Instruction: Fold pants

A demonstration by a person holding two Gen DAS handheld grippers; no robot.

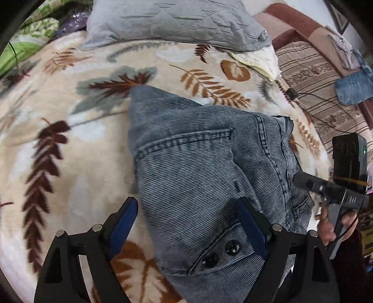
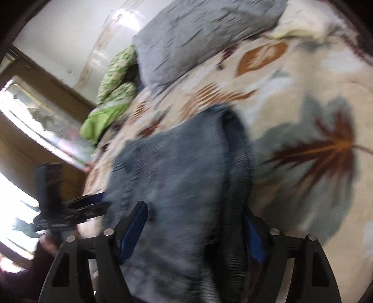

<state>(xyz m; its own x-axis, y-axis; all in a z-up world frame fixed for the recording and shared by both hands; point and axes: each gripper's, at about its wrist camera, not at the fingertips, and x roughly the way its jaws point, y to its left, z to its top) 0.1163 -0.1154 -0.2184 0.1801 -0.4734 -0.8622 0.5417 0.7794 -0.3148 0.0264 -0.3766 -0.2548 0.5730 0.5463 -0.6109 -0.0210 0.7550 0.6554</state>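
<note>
The pants (image 1: 200, 177), grey-blue corduroy, lie bunched on the leaf-patterned blanket (image 1: 70, 144), waistband and two buttons (image 1: 221, 253) nearest the left claw (image 1: 186, 223); its jaws stand wide, one blue pad (image 1: 250, 227) against the cloth, the other over bare blanket, nothing gripped; the right claw (image 2: 198, 233) likewise spread, pants between its jaws, blur hiding any contact; a grey pillow (image 1: 177, 23) lies beyond.

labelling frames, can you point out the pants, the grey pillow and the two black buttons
pants (image 1: 198, 163), left wrist view, on the back pocket.
grey pillow (image 1: 177, 21), left wrist view, middle of its quilted face.
black buttons (image 1: 232, 247), left wrist view, the upper button on the waistband.
</note>
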